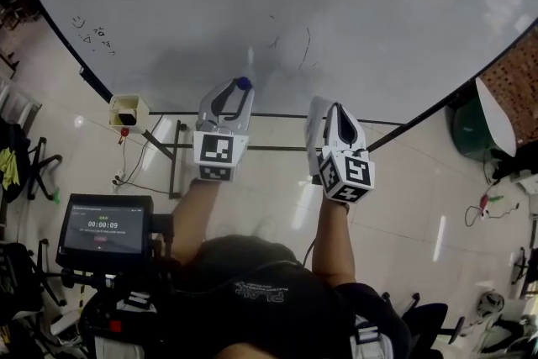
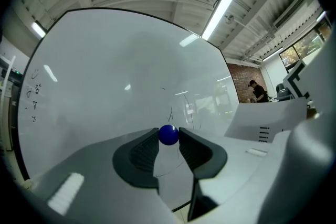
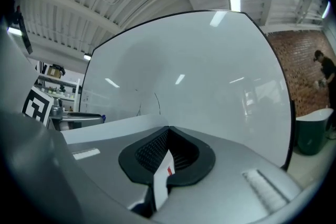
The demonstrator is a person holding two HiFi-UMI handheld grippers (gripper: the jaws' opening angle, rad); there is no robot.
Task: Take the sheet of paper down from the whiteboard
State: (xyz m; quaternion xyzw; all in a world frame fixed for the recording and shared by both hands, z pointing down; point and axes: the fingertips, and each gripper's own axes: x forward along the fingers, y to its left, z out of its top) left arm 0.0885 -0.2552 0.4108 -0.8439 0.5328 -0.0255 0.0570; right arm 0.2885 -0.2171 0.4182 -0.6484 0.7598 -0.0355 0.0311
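Observation:
The whiteboard (image 1: 252, 4) fills the far side and bears only faint pen marks (image 1: 304, 46). My left gripper (image 1: 241, 88) is shut on a round blue magnet (image 1: 243, 83), which sits between its fingertips in the left gripper view too, magnet (image 2: 168, 135). My right gripper (image 1: 333, 108) is shut on the white sheet of paper (image 1: 313, 139), held off the board and seen nearly edge-on. In the right gripper view the paper (image 3: 160, 178) runs between the pads and spreads out to the left. Both grippers point level at the board.
A timer screen (image 1: 104, 229) is at the lower left. A small cream box (image 1: 128, 109) sits by the board's lower edge, above the stand's bars (image 1: 176, 155). A green bin (image 1: 471, 130) stands at the right. A person (image 2: 257, 91) is far off by a brick wall.

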